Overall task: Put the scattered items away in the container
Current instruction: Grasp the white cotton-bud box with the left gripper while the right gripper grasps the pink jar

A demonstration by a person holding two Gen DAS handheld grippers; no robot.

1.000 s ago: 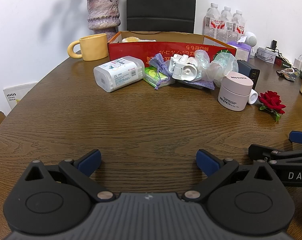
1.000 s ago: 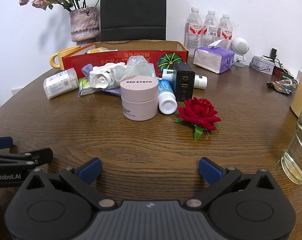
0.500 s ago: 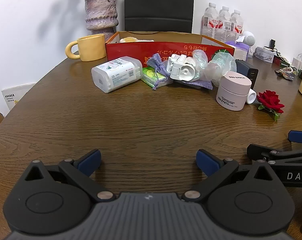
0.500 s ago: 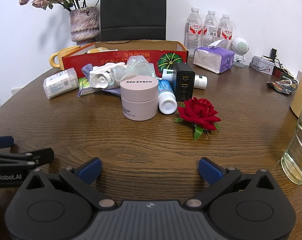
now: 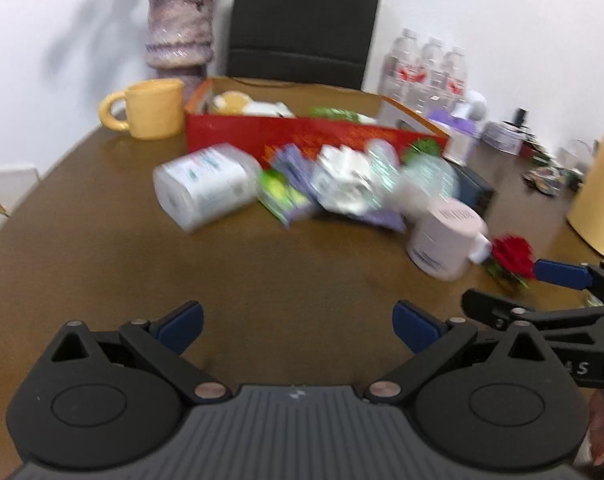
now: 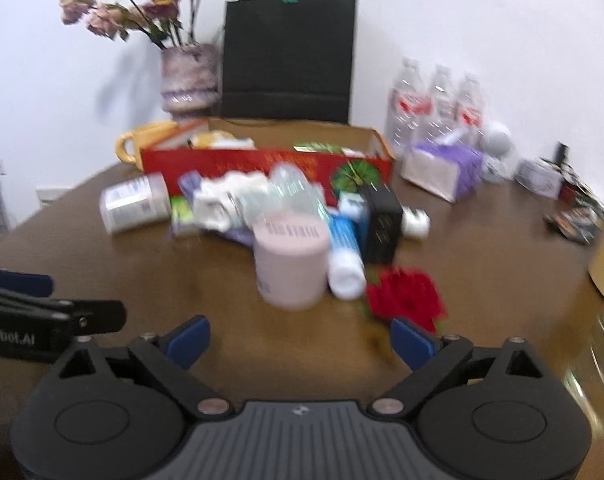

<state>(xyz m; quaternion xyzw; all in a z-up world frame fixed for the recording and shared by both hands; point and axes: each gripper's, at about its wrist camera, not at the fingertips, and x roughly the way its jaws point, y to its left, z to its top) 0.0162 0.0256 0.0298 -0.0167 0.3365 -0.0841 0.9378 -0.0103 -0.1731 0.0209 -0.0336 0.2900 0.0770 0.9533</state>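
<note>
**Pink jar first, rose with care**

Pale pink and squat, the lidded plastic cream jar [image 6: 290, 264] stands upright on the brown wooden table [image 6: 481, 264], at the near edge of the clutter in front of the red cardboard box [image 6: 262, 162], which already holds a few things. We judge the jar rigid, smooth and fairly heavy for its size; we would take it across the side wall, low, so the lid cannot lift off. Touching its right side lies a white and blue tube [image 6: 343, 260], likely to roll. Just beside that, the red artificial rose [image 6: 405, 296] looks light and crushable, best pinched at the stem.

Our right gripper [image 6: 300, 338] has just narrowed its jaws a little, yet they stand wide with nothing between them. Our left gripper [image 5: 298, 322] is likewise spread wide and empty.
</note>
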